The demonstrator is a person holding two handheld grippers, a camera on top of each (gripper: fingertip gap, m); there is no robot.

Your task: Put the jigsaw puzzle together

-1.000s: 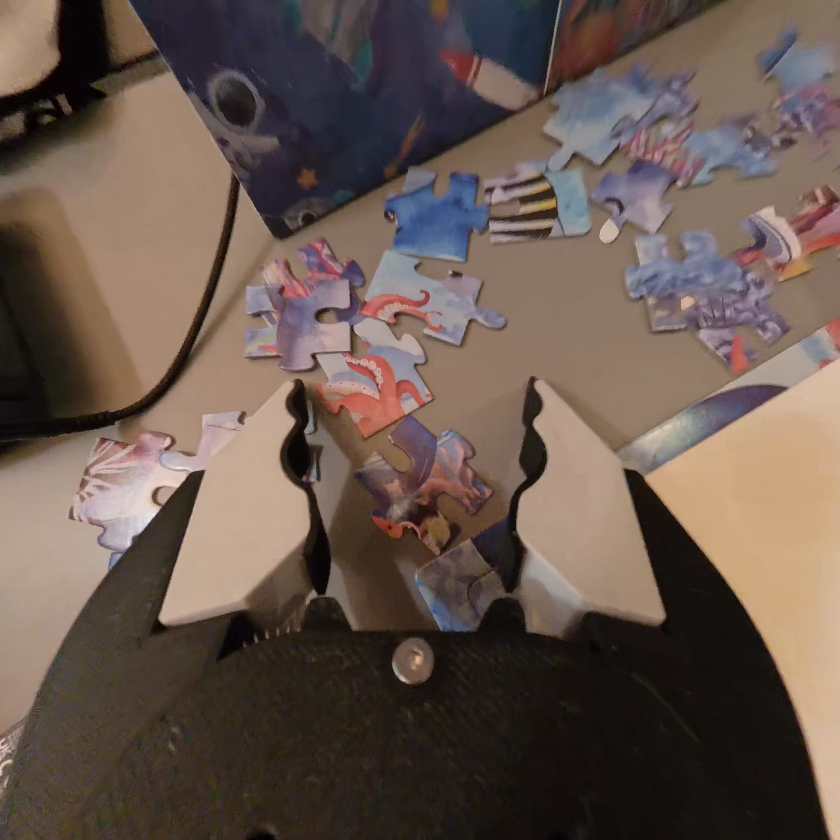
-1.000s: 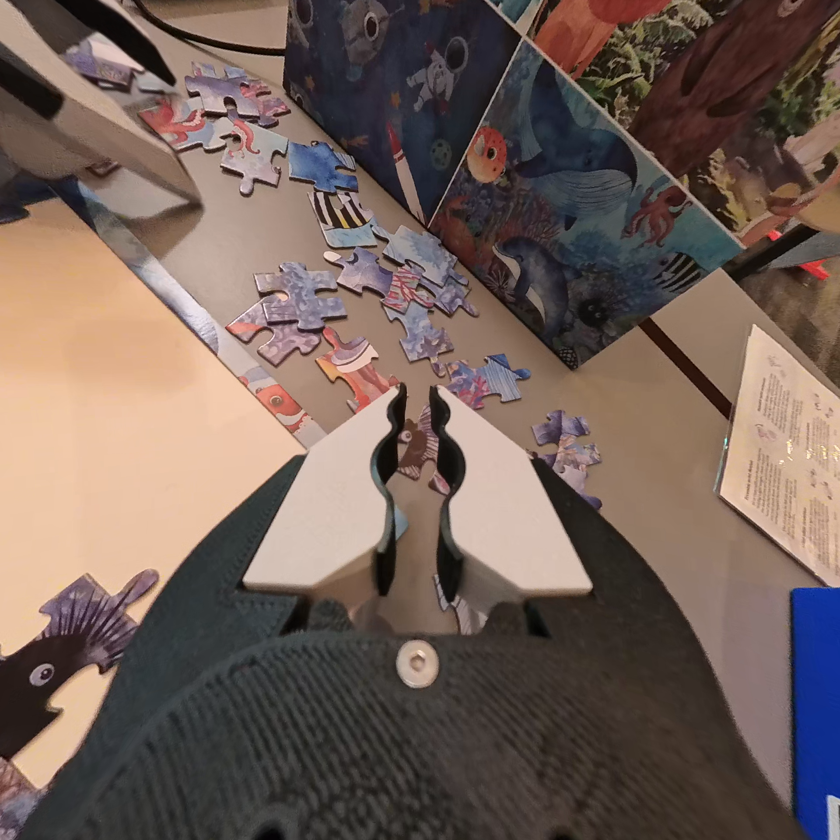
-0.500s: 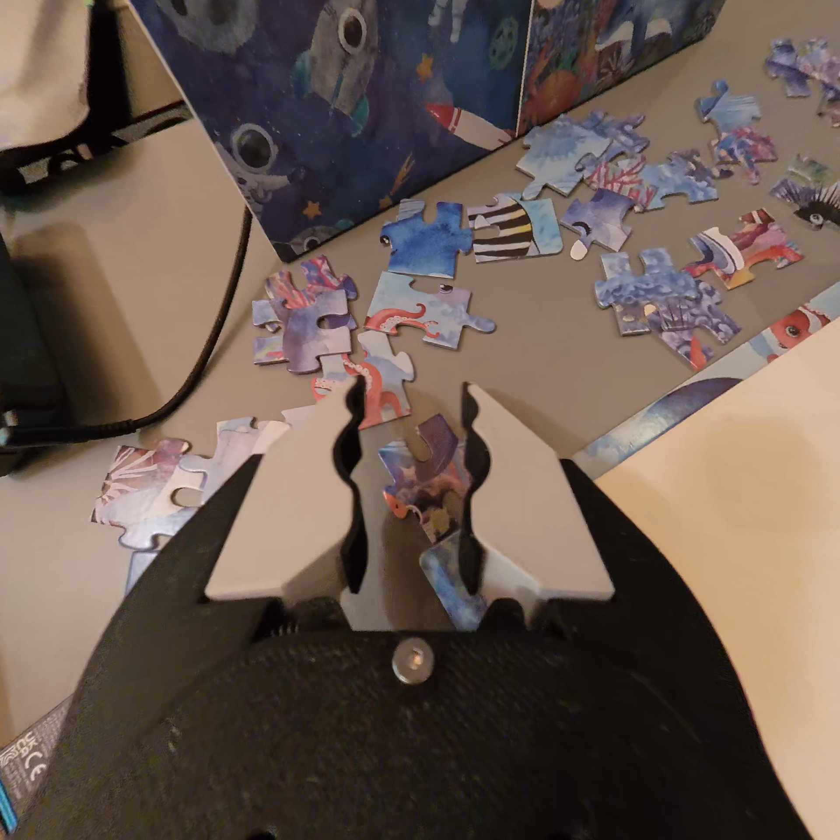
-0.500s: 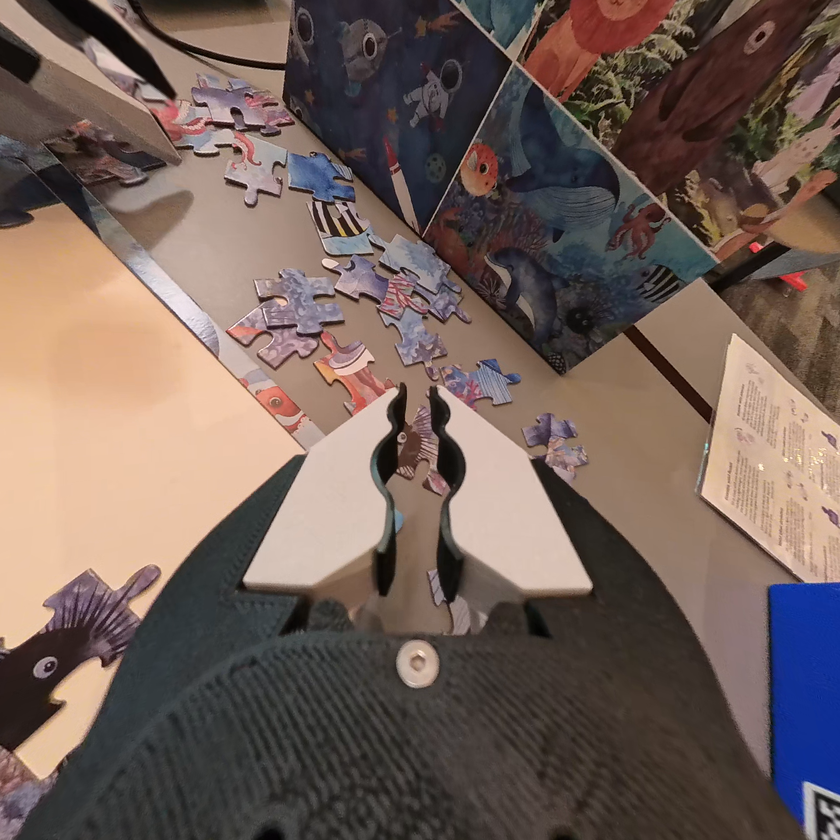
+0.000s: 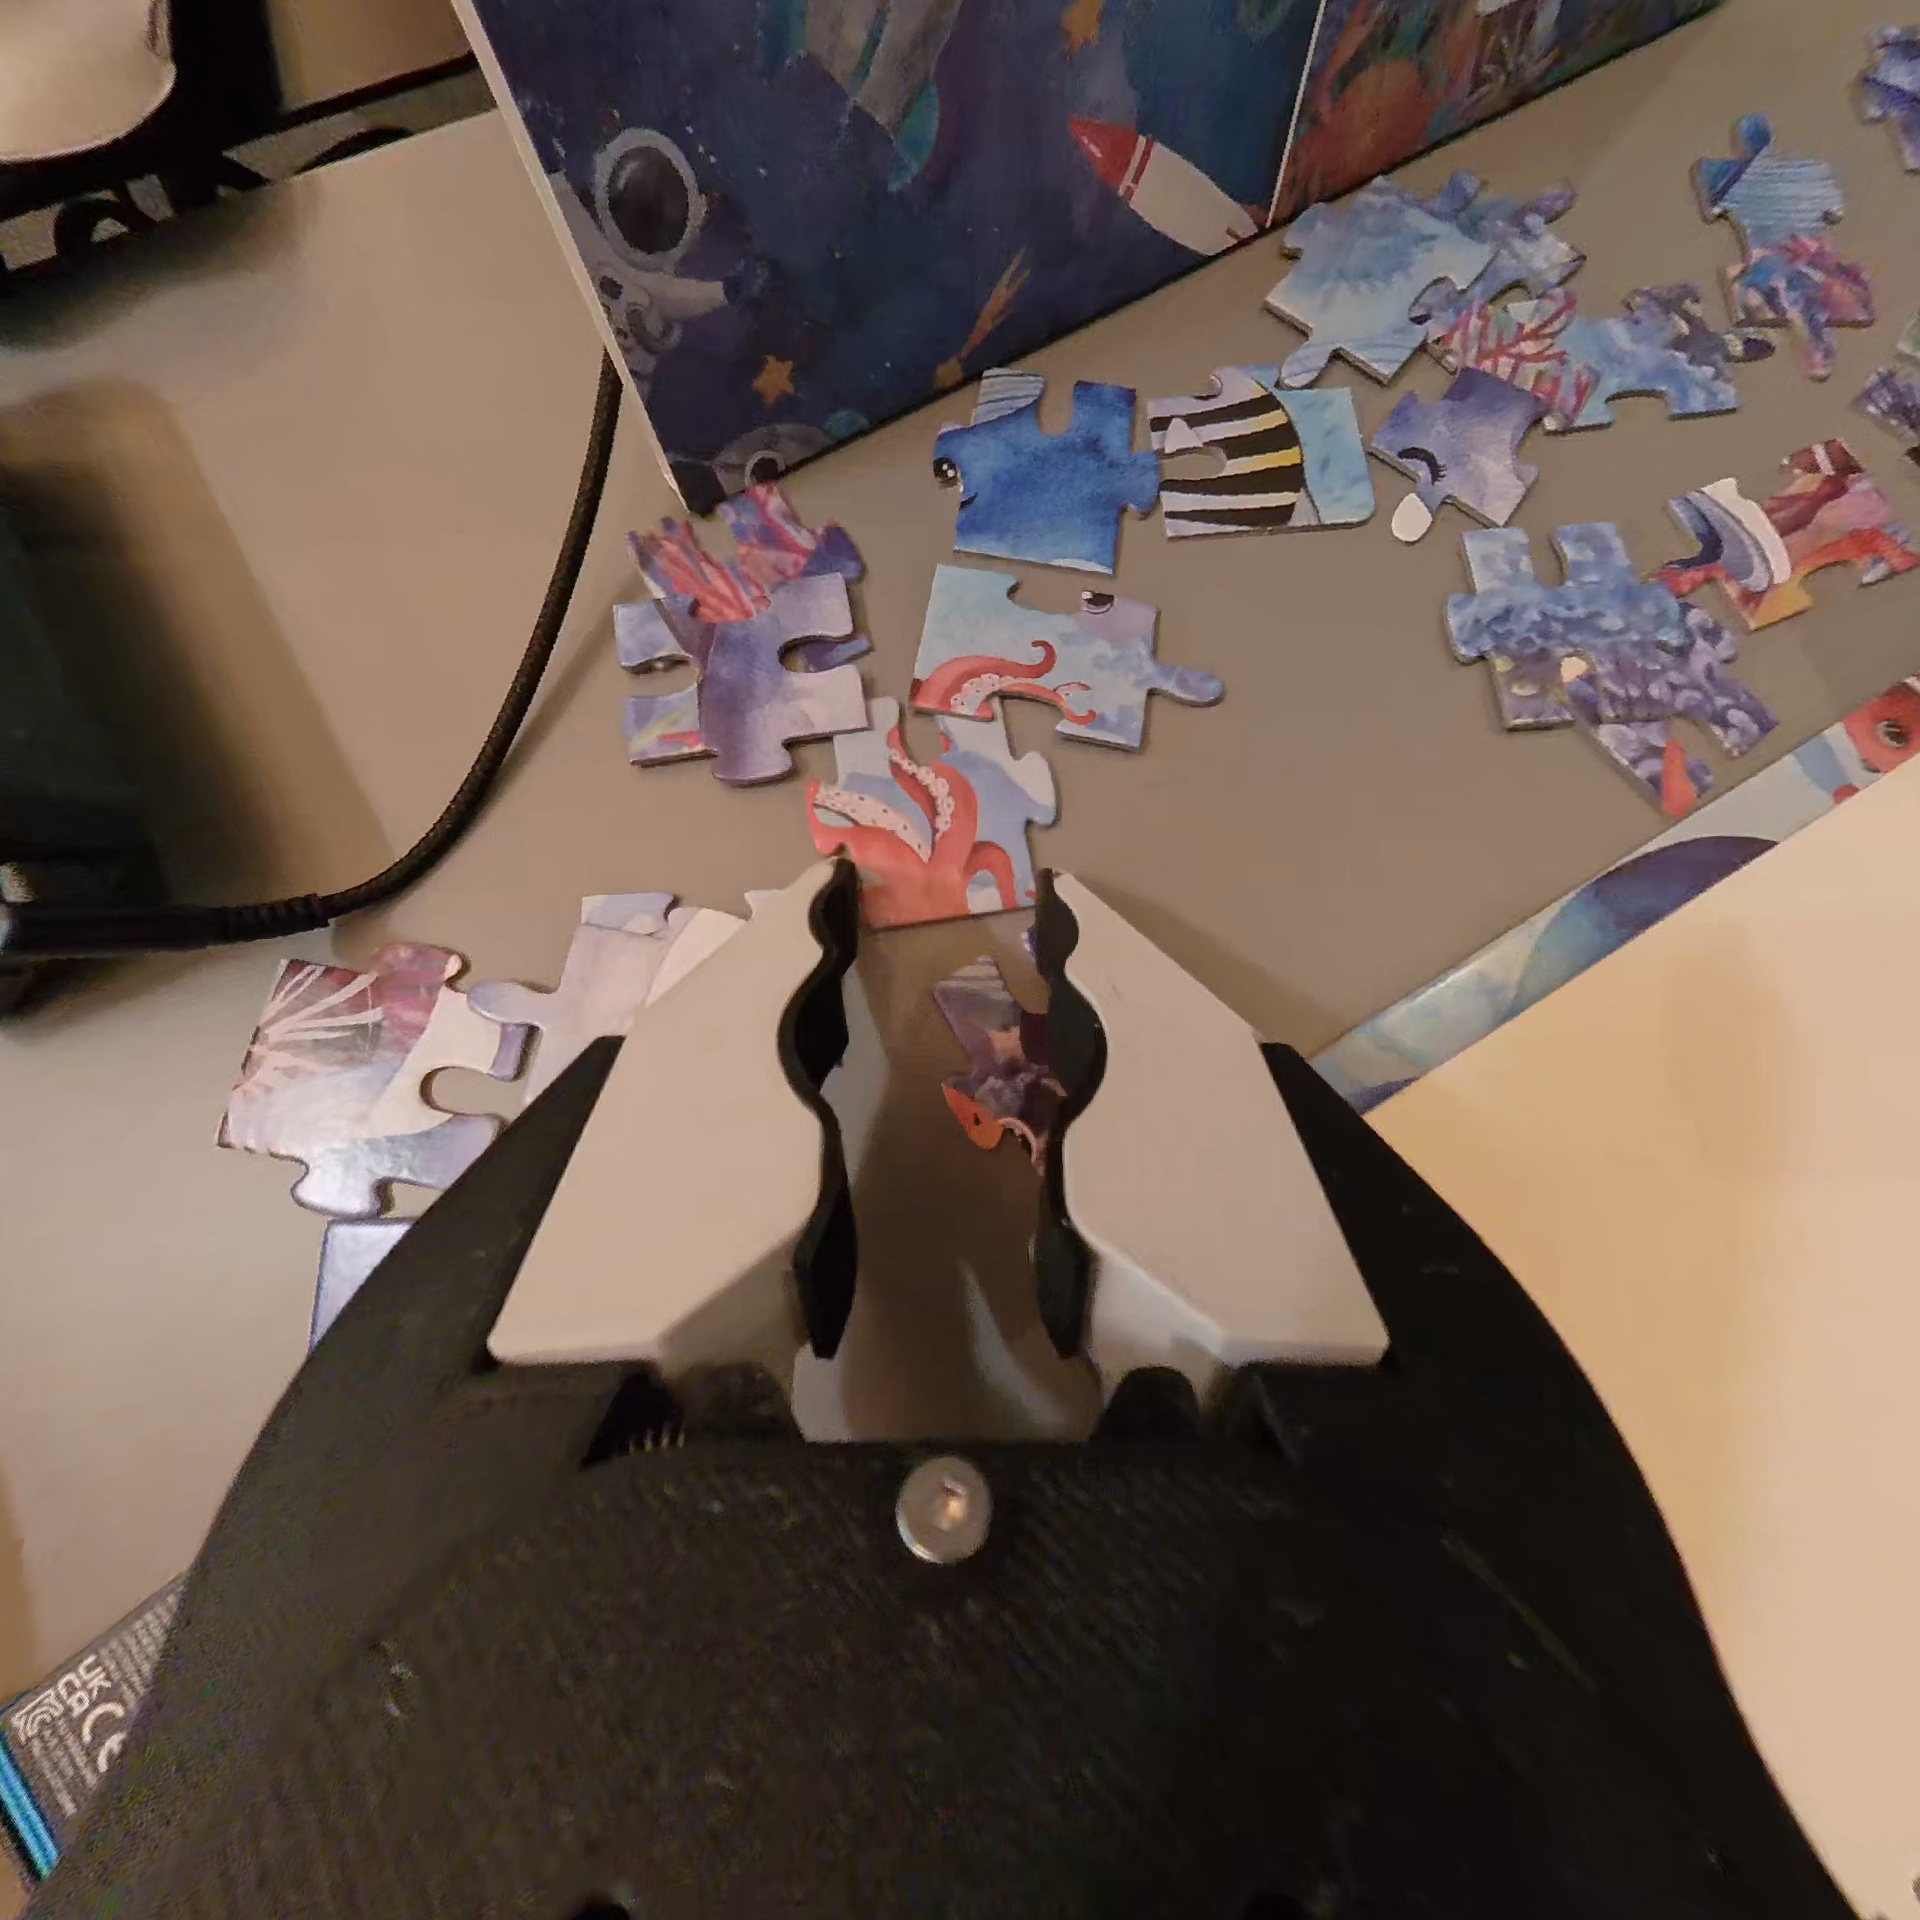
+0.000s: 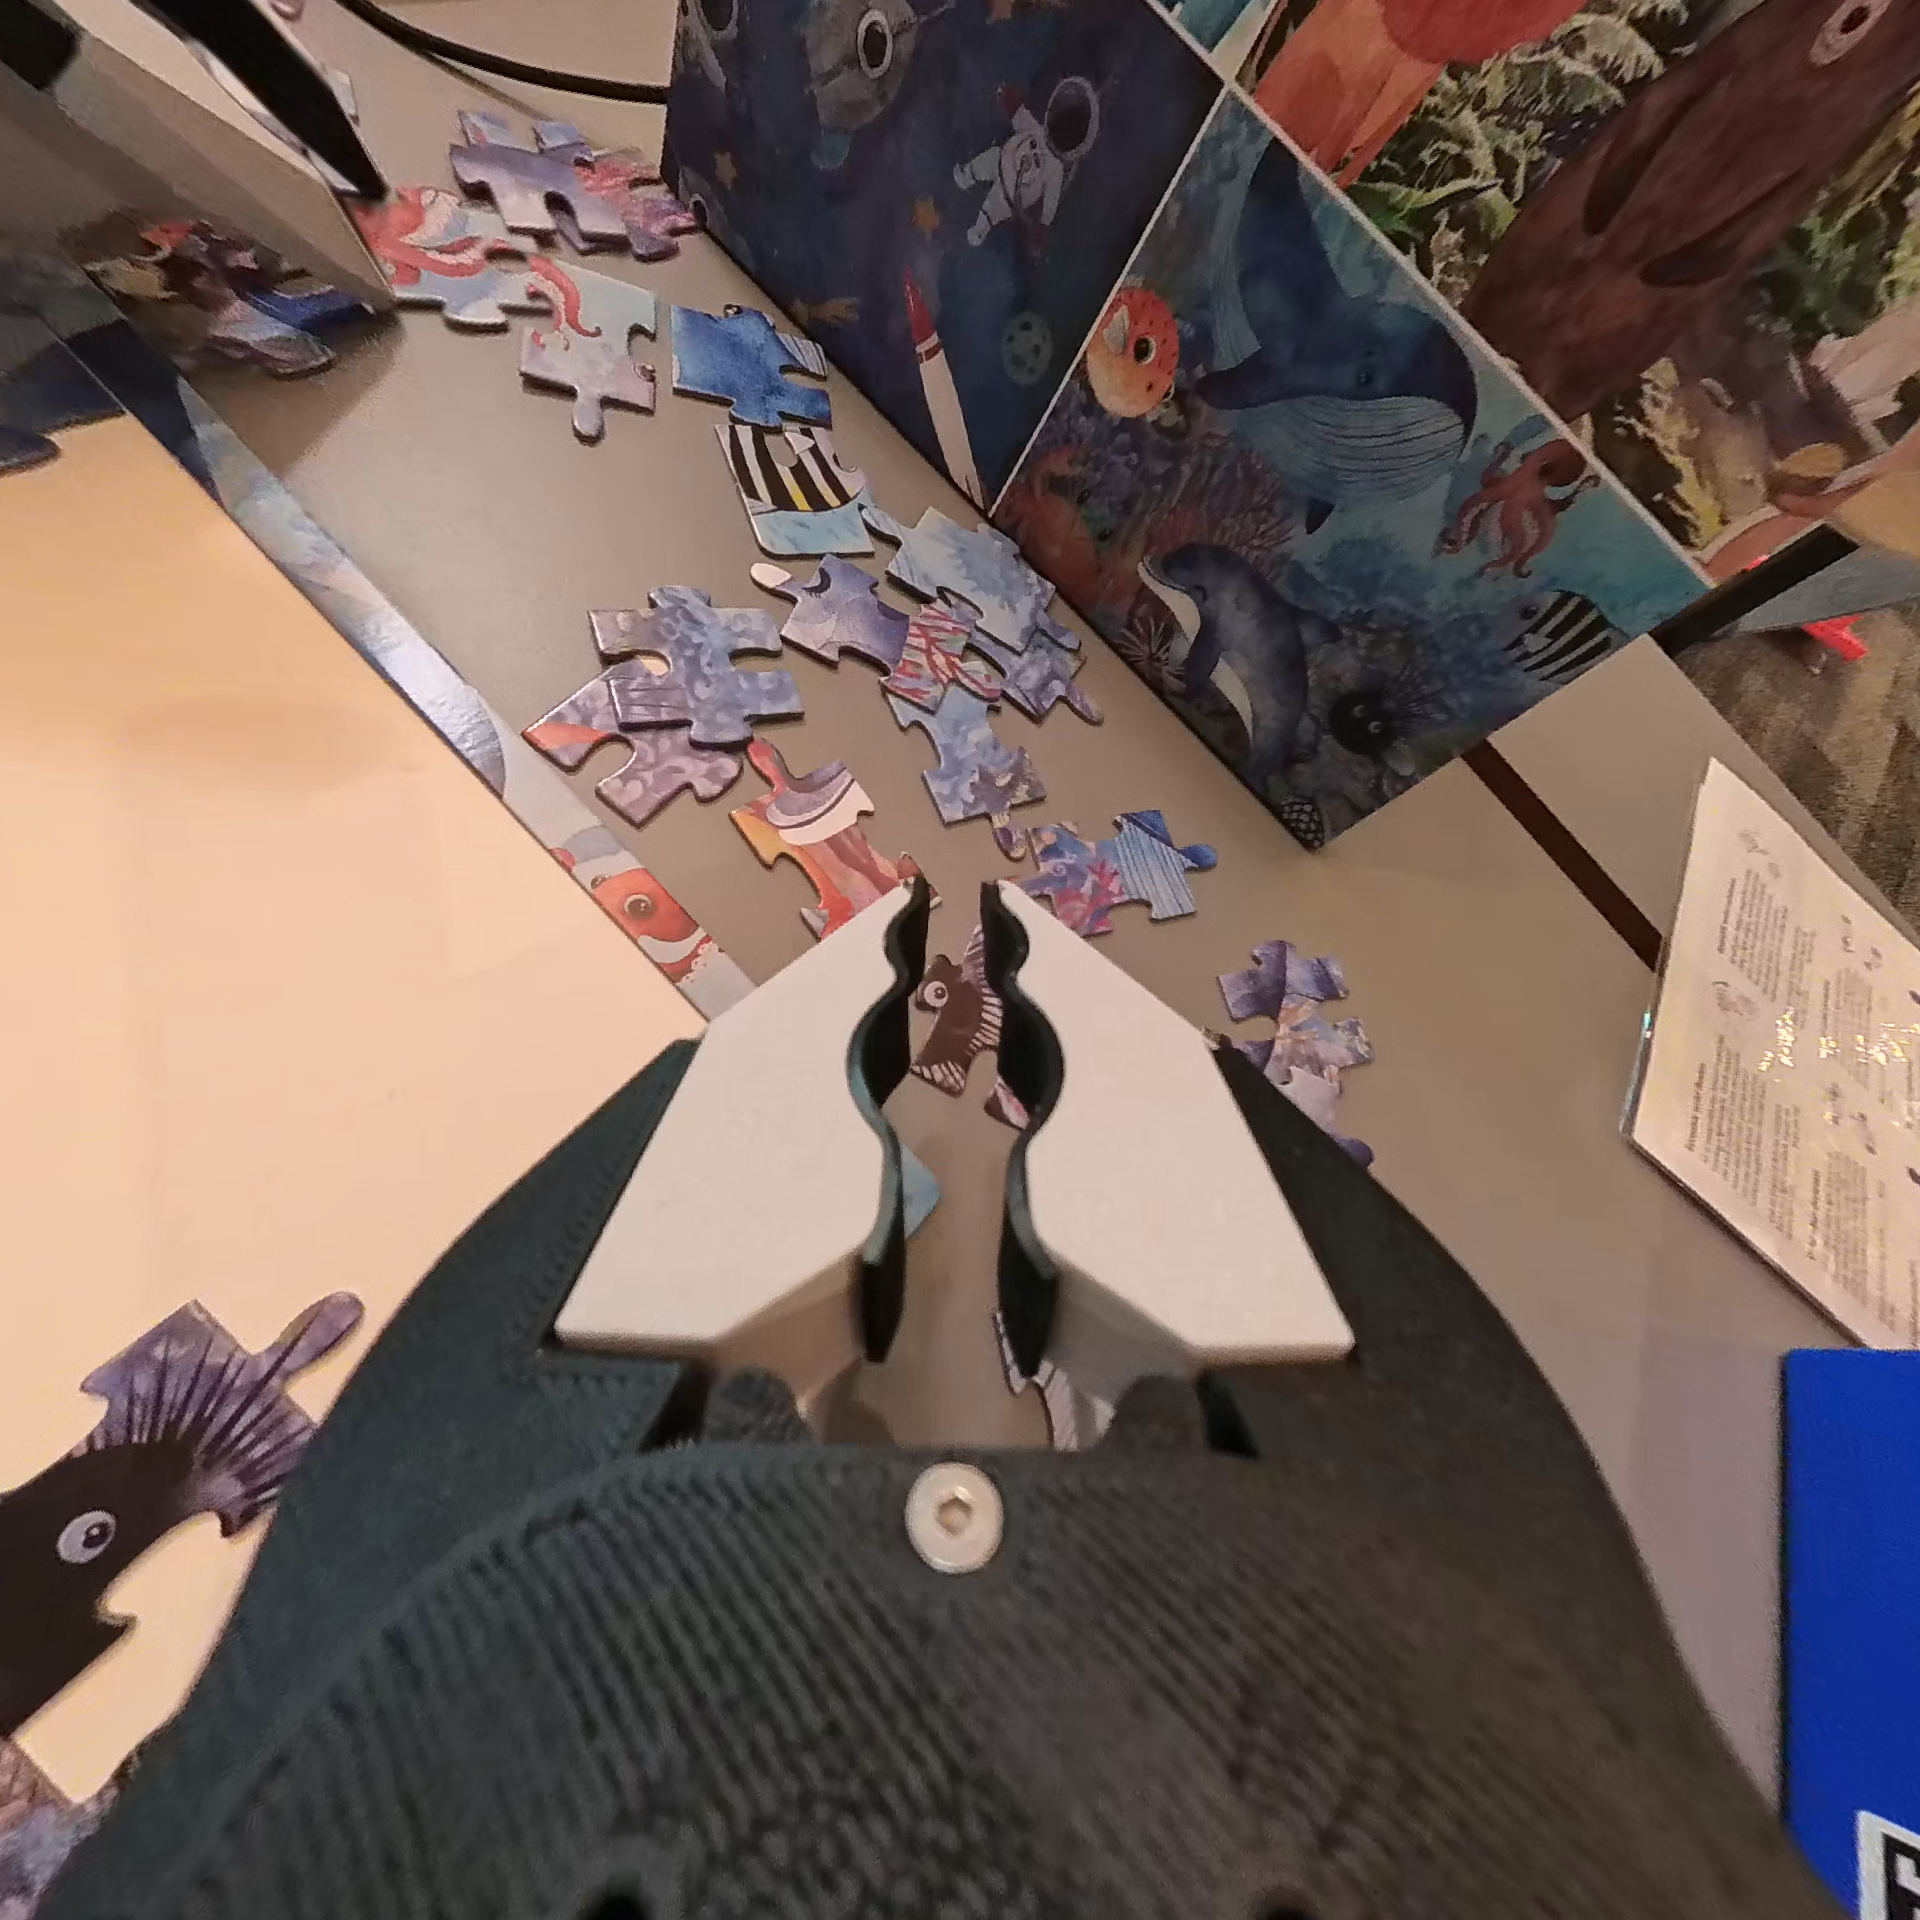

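Loose jigsaw pieces lie on the grey table beside a tan puzzle board with a blue printed border. My left gripper hovers low over a purple piece with an orange fish. Its jaws stand a narrow gap apart, and the piece lies against the right pad, clear of the left one. My right gripper is nearly closed, with a slim gap. A dark fish piece lies on the table below that gap. Another dark fish piece sits on the board. The left gripper's finger shows top left.
A tall illustrated puzzle box stands behind the pieces and also shows in the right wrist view. A black cable runs at the left. A printed sheet and a blue object lie at the right. There is about 25 centimetres between the tips of the two grippers. The dark fish piece is closer to my right gripper, around 5 centimetres from its tips; the left tips are 25 centimetres off.
My left gripper's jaws have narrowed from wide open to a small gap around the purple-and-orange piece. My right gripper has barely moved and kept the same gap.
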